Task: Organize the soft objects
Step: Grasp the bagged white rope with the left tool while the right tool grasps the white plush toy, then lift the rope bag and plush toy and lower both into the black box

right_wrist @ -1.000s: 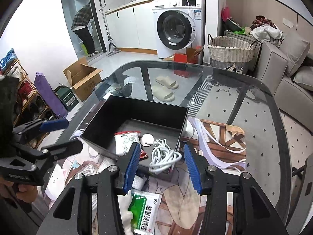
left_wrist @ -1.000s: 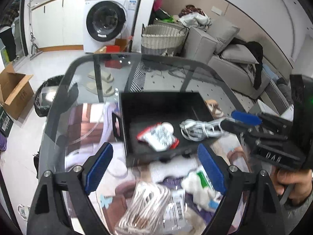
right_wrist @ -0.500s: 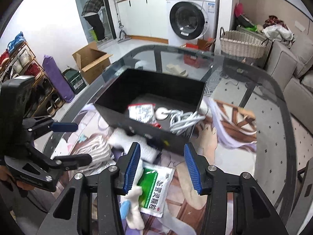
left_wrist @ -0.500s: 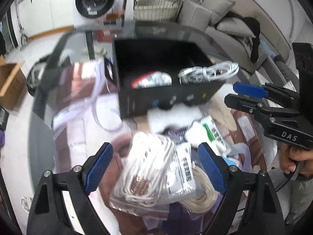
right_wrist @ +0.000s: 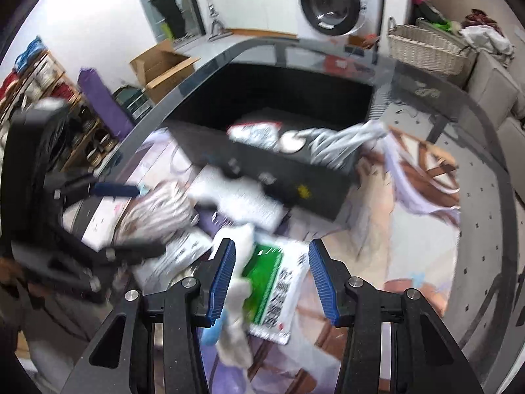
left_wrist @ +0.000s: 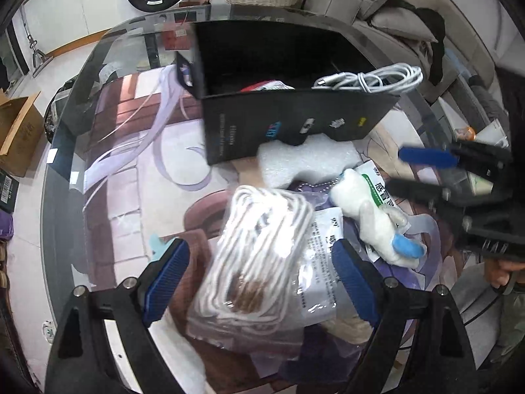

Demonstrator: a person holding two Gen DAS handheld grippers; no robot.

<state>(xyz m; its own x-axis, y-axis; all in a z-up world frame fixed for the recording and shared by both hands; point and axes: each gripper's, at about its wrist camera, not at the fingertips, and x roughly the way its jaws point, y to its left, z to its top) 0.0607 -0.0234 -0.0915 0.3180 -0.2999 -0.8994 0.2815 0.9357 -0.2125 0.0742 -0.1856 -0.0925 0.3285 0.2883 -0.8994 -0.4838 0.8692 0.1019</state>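
Currently, the left gripper (left_wrist: 259, 279) hangs over a clear bag of coiled white cord (left_wrist: 259, 262), jaws spread wide, pads on either side of the bag and not pressing it. Just beside the bag, to its right, a white plush toy (left_wrist: 377, 216) with a blue tip lies across a green-and-white sachet (right_wrist: 279, 282). Behind both, a slab of white foam (left_wrist: 302, 164) rests against the front wall of a black box (left_wrist: 295, 124); the box holds a red-and-white packet (right_wrist: 256, 134) and a white cable bundle (left_wrist: 370, 80). Everything sits on a glass table (right_wrist: 485, 229). Furthest right, the right gripper (right_wrist: 272, 279) points down at the sachet and toy, jaws partly apart, clamped on nothing.
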